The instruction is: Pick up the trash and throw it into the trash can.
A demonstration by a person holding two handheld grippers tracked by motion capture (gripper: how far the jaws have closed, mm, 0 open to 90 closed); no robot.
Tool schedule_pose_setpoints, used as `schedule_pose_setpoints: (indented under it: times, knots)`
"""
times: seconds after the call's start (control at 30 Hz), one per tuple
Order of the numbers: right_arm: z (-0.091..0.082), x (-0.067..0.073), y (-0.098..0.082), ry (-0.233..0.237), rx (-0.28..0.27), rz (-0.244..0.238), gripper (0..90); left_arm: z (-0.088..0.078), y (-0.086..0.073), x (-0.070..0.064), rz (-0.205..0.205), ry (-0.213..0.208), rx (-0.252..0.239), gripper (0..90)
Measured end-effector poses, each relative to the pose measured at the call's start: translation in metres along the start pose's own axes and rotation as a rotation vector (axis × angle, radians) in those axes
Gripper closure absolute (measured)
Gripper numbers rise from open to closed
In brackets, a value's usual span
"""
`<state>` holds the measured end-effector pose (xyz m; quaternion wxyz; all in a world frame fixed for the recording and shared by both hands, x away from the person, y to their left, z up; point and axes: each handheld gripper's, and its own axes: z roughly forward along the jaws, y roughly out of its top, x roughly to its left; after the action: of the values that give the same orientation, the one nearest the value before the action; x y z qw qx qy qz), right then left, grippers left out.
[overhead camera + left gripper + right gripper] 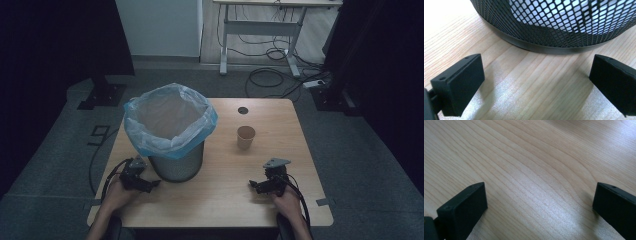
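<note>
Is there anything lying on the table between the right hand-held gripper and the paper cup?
No. In the high view, the stretch from the right hand-held gripper to the paper cup is bare wooden table.

One readable sign is found in the high view: a dark figure "9" (pixel 100 134), marked on the grey floor (pixel 55 150) just beside the left edge of the desk (pixel 220 195). It is seen at a slant, and whether it is taped or painted cannot be told. No text, label, brand or number can be read in either gripper view.
</note>
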<state>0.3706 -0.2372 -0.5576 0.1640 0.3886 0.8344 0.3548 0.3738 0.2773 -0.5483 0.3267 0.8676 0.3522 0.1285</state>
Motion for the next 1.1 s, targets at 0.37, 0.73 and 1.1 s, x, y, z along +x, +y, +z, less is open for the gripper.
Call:
schedule_pose_setpoints:
  times: [0.37,0.73,1.1]
  knots:
    - [-0.0001,0.0003,-0.0001,-0.002,0.000,0.002,0.0,-0.0001,0.0000,0.0000,0.000,0.000,0.000,0.0]
    - [0.0000,0.0010,0.0001,-0.001,0.000,0.006,0.0,-0.0001,-0.0001,0.0001,0.000,0.000,0.000,0.0]
    - [-0.0017,-0.0022,0.0055,-0.016,0.001,0.008,0.0,-0.0001,-0.0001,0.0001,0.000,0.000,0.000,0.0]
